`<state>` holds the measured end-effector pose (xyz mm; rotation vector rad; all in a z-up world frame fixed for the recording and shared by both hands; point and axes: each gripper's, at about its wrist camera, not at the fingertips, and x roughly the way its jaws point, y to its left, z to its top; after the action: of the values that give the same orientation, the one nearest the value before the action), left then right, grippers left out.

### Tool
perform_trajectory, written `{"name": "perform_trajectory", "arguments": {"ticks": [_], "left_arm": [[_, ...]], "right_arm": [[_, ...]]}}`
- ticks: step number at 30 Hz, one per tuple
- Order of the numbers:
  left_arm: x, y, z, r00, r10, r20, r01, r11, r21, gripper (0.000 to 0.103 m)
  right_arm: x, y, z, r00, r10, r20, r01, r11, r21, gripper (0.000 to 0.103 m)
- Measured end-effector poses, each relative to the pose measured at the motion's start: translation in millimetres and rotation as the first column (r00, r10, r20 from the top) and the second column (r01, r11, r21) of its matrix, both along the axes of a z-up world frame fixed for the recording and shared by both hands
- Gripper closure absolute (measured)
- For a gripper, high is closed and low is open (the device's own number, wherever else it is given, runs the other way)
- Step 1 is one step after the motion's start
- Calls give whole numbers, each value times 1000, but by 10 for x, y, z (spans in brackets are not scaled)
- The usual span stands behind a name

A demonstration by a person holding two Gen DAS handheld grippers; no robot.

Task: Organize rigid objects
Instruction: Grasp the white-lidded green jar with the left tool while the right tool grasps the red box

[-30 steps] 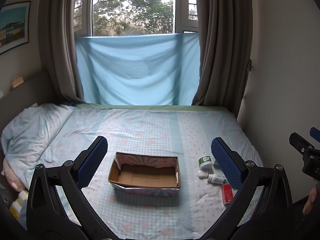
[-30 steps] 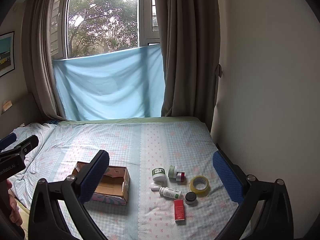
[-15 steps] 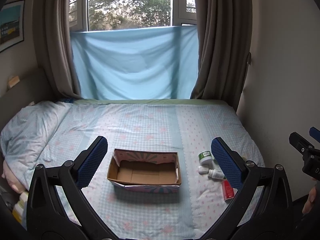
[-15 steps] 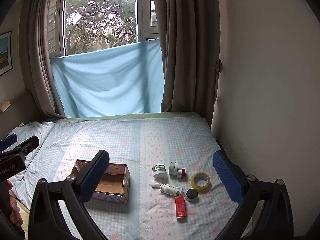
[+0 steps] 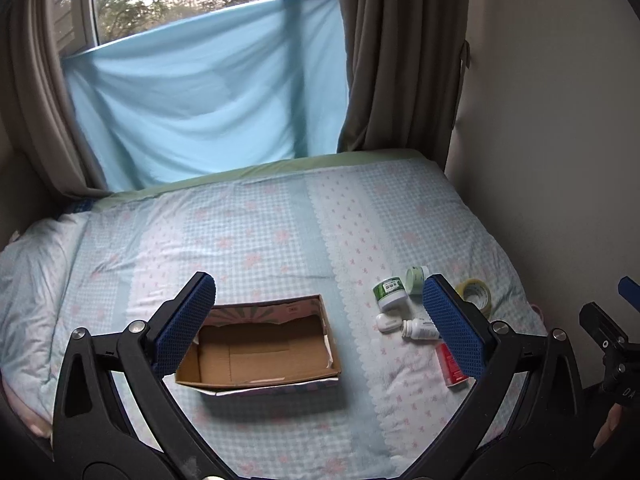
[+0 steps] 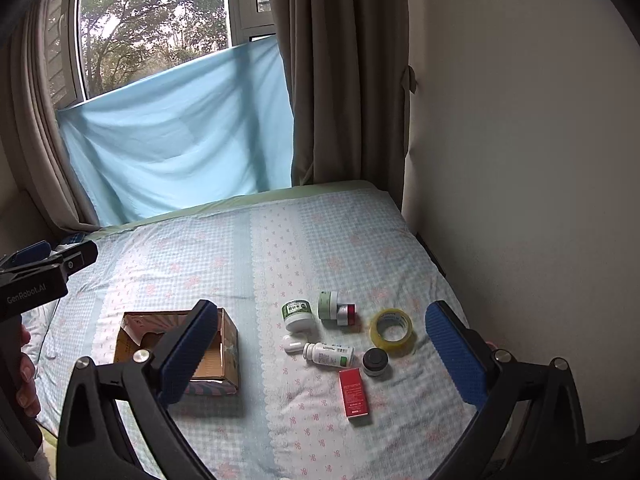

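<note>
An open, empty cardboard box (image 5: 260, 350) (image 6: 218, 354) sits on the bed. To its right lies a cluster: a green-lidded white jar (image 6: 297, 314) (image 5: 390, 292), a small jar on its side with a red cap (image 6: 338, 310), a white bottle lying down (image 6: 328, 354) (image 5: 420, 328), a small white case (image 6: 294, 345), a yellow tape roll (image 6: 391, 332) (image 5: 476, 292), a black-lidded pot (image 6: 375, 361) and a red box (image 6: 354, 398). My left gripper (image 5: 318, 326) is open above the box. My right gripper (image 6: 320, 356) is open above the cluster. Both are empty.
The bed (image 6: 280, 248) has a blue checked cover; a pillow (image 5: 32, 280) lies at its left. A wall (image 6: 520, 160) runs along the bed's right edge. Curtains and a blue cloth (image 5: 208, 92) hang at the window behind.
Both grippers have moved forward and tilted down toward the bed, so the box and the cluster look larger. Nothing on the bed has moved.
</note>
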<state>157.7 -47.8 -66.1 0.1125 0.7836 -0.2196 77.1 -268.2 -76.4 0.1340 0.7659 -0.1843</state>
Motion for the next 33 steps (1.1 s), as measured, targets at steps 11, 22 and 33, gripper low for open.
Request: {"name": "perform_trajectory", "arguments": {"ticks": [11,22,33], "left_arm": [[1174,-1010,-1158,955,-172,-242,195,978,75,0],[2072,-1710,-2788,821,-113,-560,190,979,80,0],[2392,-1847,-3887,679,-14,-734,123,988,95,0]], "right_arm": [[449,-491,-1116,974,-75,-215,85,996,38,0],[920,-696,-2478,897,-37,-440,80,994,80,0],[1146,-622,-3492,740,-3,-673,49,998,49,10]]}}
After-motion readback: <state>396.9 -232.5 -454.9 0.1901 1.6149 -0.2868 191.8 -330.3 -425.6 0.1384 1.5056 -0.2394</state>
